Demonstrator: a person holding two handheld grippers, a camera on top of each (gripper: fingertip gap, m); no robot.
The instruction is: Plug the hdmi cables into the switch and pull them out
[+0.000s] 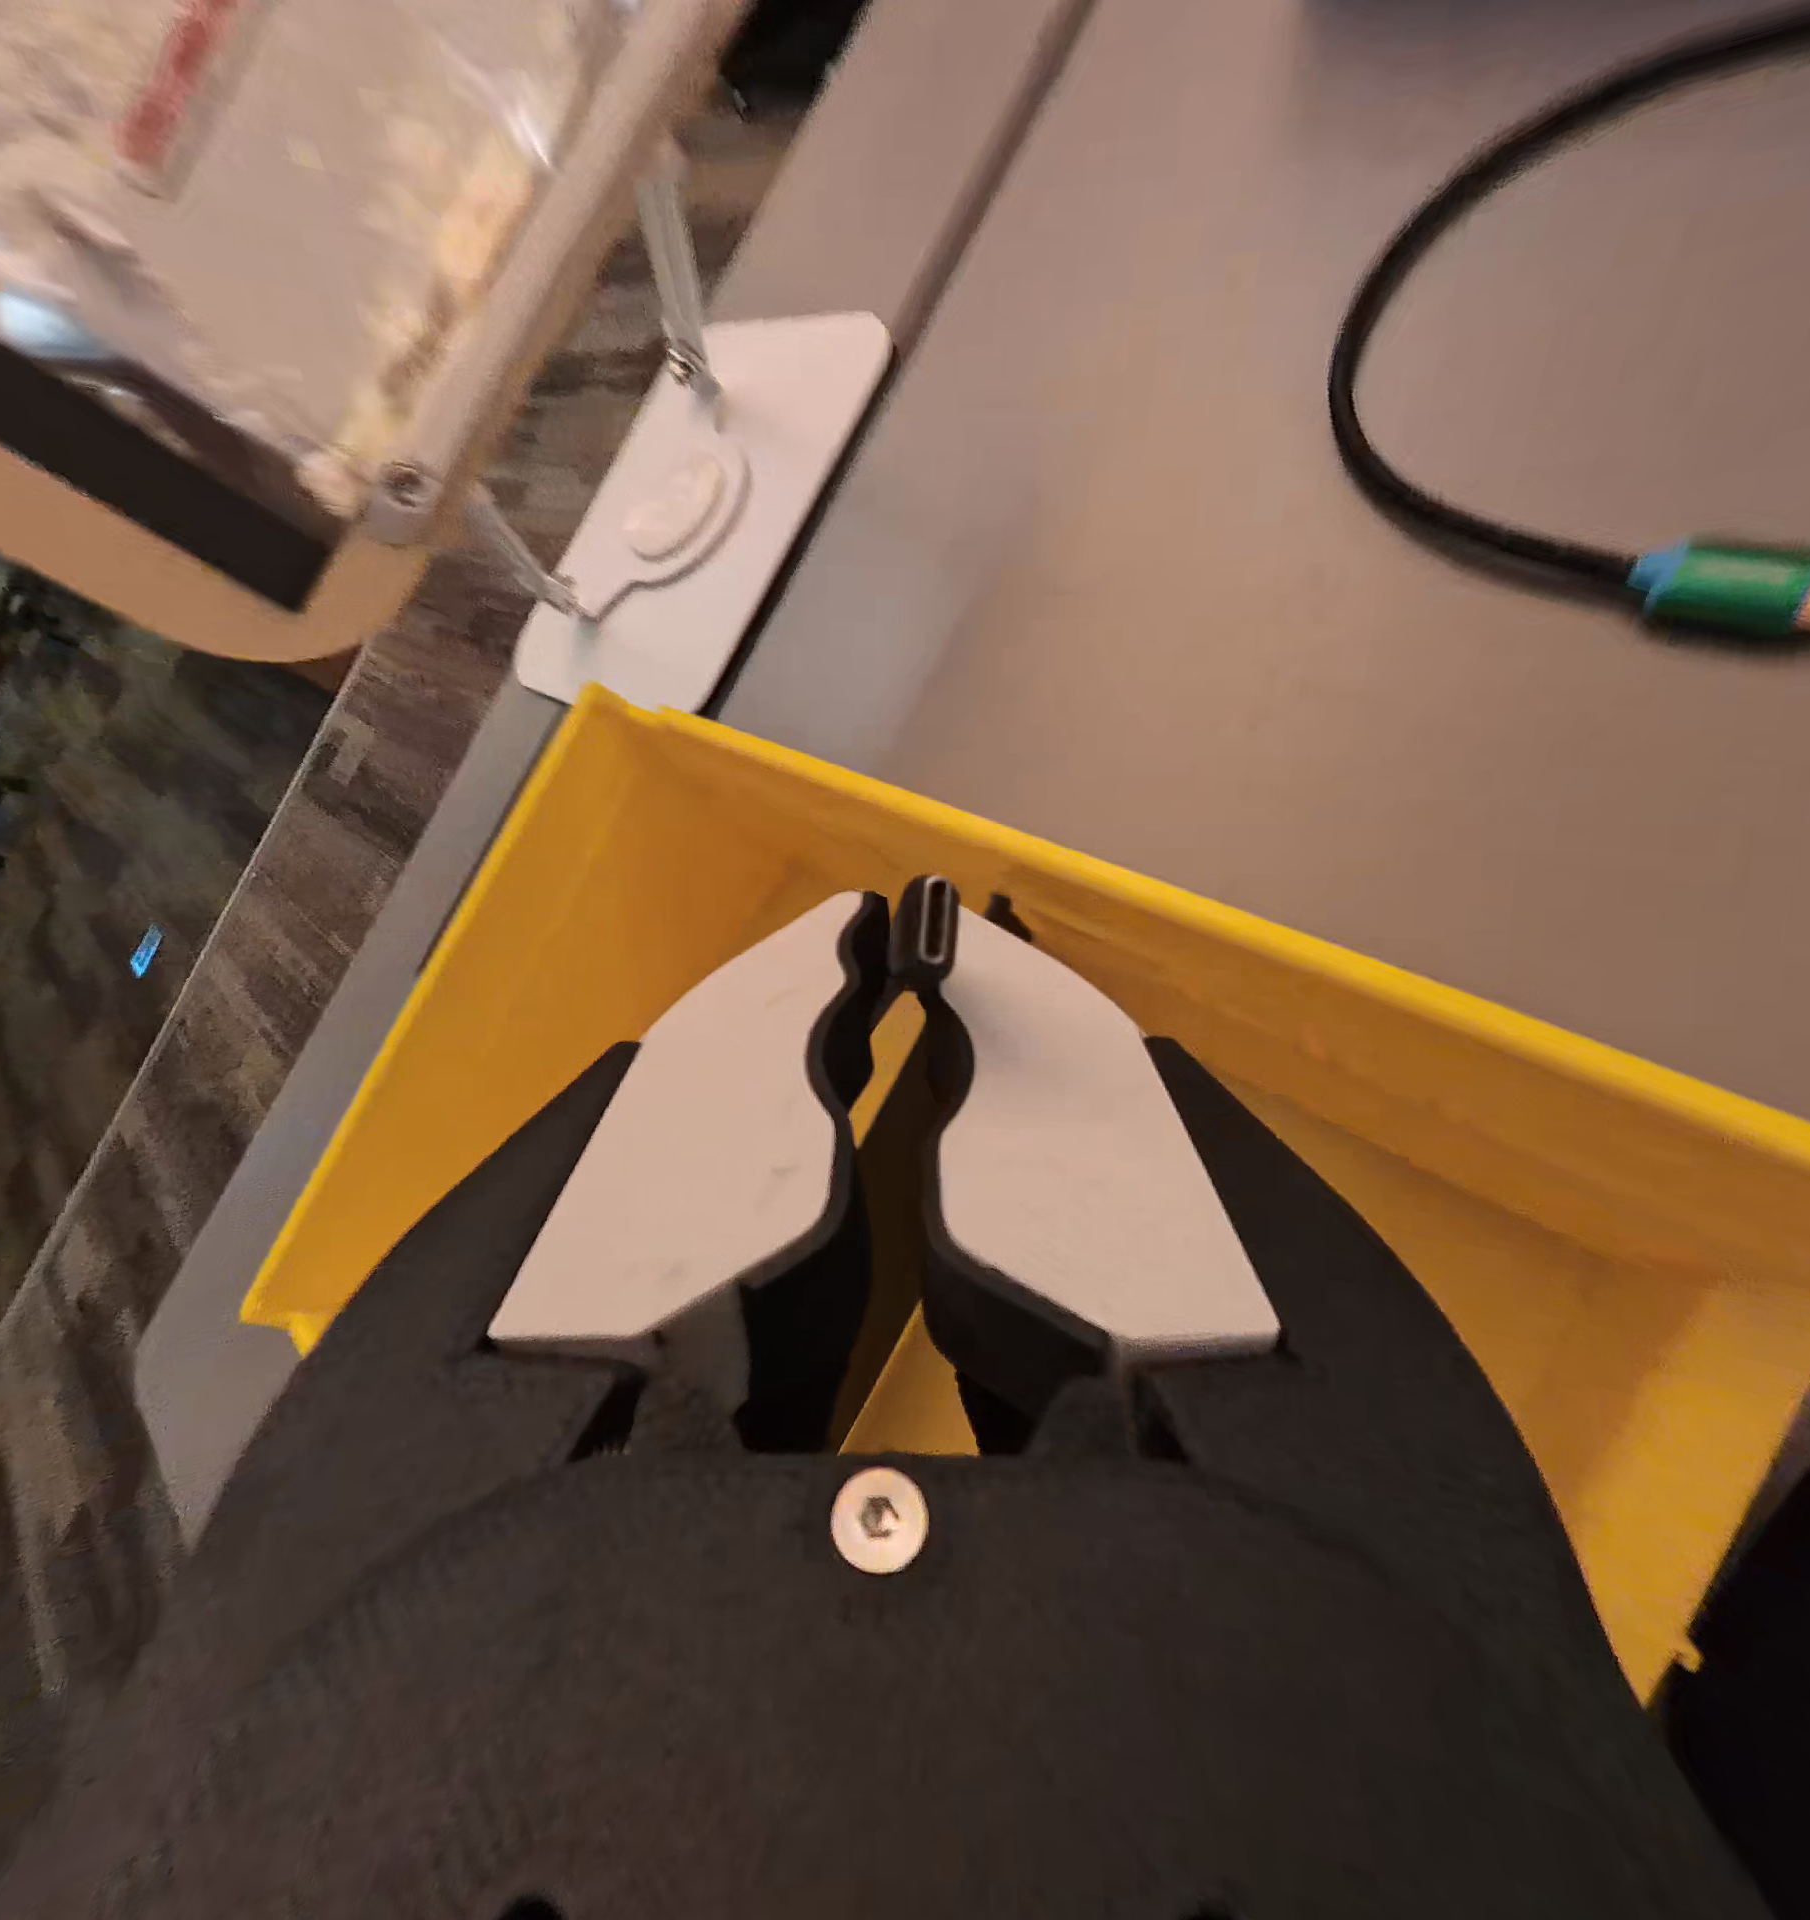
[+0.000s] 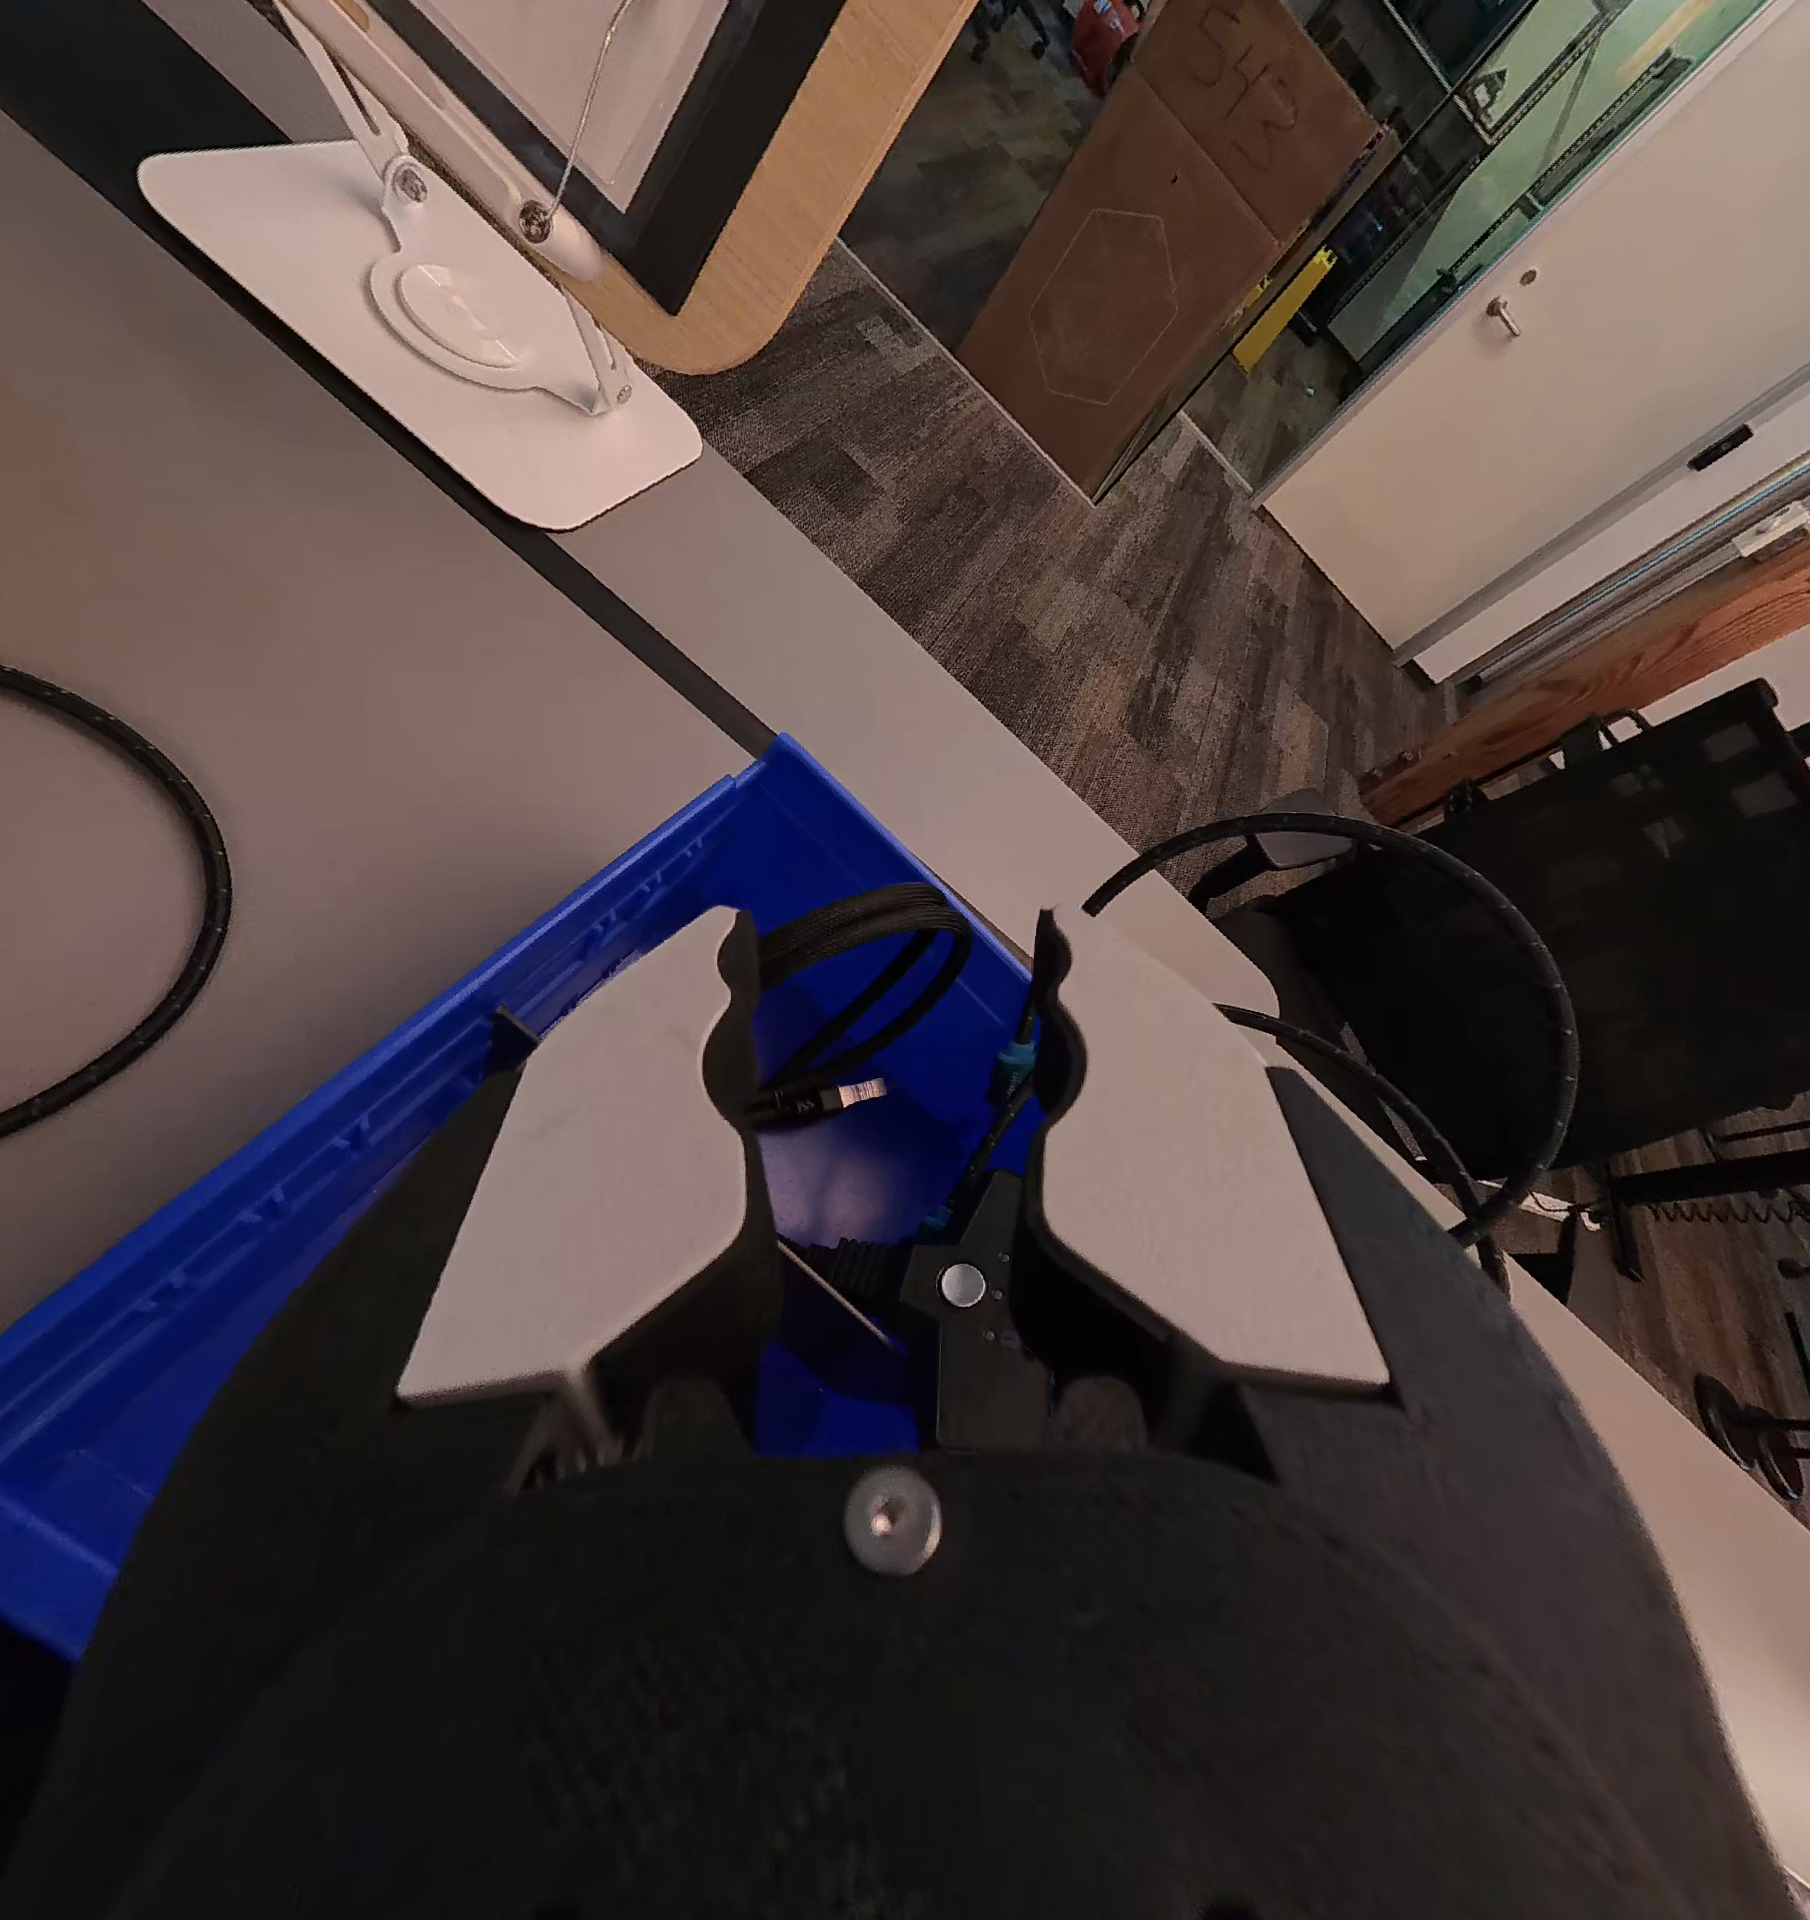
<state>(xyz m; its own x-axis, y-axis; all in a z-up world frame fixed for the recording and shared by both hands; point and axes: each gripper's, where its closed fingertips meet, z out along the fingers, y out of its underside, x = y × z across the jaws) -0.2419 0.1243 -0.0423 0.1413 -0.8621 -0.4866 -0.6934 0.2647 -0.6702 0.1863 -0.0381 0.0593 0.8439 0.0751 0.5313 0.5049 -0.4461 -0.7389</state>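
In the left wrist view my left gripper (image 1: 927, 920) is shut on a small black plug (image 1: 925, 930) with a metal-rimmed oval end, held over a yellow bin (image 1: 610, 935). A black HDMI cable (image 1: 1400, 447) with a green and blue plug (image 1: 1742, 597) lies on the grey table at the upper right. In the right wrist view my right gripper (image 2: 893, 945) is open above a blue bin (image 2: 568, 966). In that bin lie a black switch box (image 2: 968, 1325) with a round silver button, a teal-collared cable (image 2: 1012, 1065) running to it, and a black braided cable with a silver-tipped plug (image 2: 844, 1096).
A white stand base (image 1: 714, 499) sits at the table's far edge; it also shows in the right wrist view (image 2: 413, 312). Black cable loops (image 2: 1503, 935) hang past the table's edge near a black chair (image 2: 1659, 935). Another black cable (image 2: 205, 883) lies on the table at the left. About 45 cm separates my left fingertips from my right.
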